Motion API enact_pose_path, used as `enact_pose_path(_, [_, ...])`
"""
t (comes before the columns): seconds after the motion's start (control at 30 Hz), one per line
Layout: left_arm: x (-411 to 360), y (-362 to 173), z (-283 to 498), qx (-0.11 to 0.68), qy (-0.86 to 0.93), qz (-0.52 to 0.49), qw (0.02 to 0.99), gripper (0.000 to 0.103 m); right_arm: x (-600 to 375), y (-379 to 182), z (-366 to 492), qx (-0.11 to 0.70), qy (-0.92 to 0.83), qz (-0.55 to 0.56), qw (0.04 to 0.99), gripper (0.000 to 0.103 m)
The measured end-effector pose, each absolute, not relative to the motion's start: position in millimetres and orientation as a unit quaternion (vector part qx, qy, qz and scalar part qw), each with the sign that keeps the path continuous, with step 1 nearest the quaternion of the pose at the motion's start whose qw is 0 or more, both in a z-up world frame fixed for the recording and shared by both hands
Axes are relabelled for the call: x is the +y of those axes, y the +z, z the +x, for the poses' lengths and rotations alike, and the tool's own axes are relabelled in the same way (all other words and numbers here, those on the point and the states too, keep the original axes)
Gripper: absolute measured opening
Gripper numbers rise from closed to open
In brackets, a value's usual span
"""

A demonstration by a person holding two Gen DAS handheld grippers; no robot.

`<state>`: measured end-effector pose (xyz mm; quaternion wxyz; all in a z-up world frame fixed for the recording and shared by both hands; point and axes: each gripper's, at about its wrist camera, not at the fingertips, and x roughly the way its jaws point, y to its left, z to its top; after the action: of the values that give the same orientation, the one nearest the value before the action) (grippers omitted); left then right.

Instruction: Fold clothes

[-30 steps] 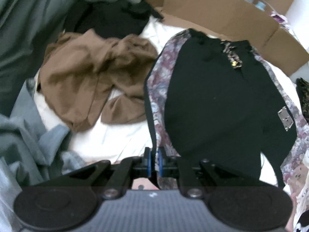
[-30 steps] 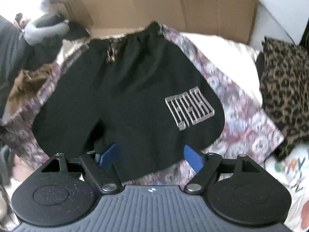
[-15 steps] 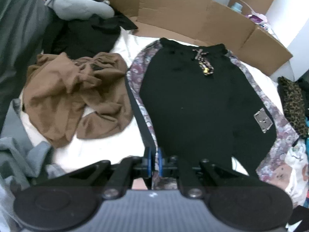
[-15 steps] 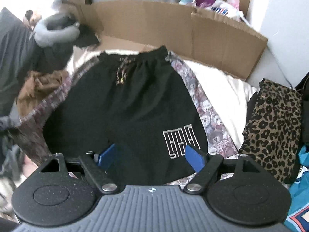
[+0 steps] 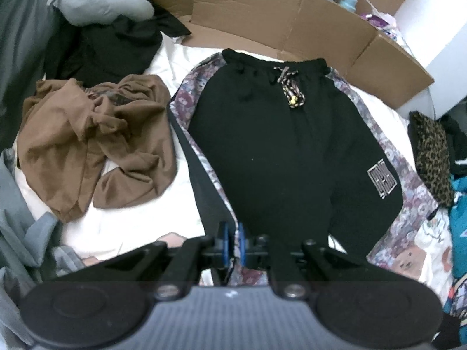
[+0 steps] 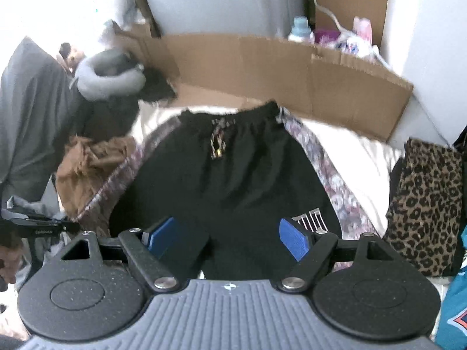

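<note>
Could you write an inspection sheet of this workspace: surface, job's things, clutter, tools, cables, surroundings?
Surface: white bed sheet, partly covered.
Job's things: black shorts lie flat on a patterned cloth, waistband at the far side.
Clutter: crumpled brown garment, leopard-print cloth, grey neck pillow, black clothes pile.
Tools: left tool shut on the patterned cloth's edge; right tool open above the shorts, holding nothing.
Cables: white cord near the wall.
Surroundings: cardboard sheet, blue-capped bottle.

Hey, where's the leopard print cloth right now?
The leopard print cloth lies at the right edge of both views, on the white bedding right of the black shorts and above a teal garment.
</note>
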<state>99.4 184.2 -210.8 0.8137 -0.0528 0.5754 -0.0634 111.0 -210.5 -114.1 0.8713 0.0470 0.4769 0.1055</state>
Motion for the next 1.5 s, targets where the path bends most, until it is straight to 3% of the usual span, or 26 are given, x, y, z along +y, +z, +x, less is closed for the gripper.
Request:
enact_pose_path(0.37, [162, -203, 111, 0.578, -0.081, -0.063, 0.809, 0.008, -160, -145, 68, 0.431, 0.093, 0.074, 0.895, 0.083])
enact_pose_path(0.83, [143, -193, 131, 0.594, -0.101, -0.068, 0.795, 0.008, -104, -211, 39, 0.451, 0.168, 0.133, 0.866, 0.081])
enact_pose_path(1.5, [108, -194, 148, 0.641, -0.109, -0.147, 0.745, 0.008, -50, -241, 74, 0.416, 0.199, 0.156, 0.874, 0.074])
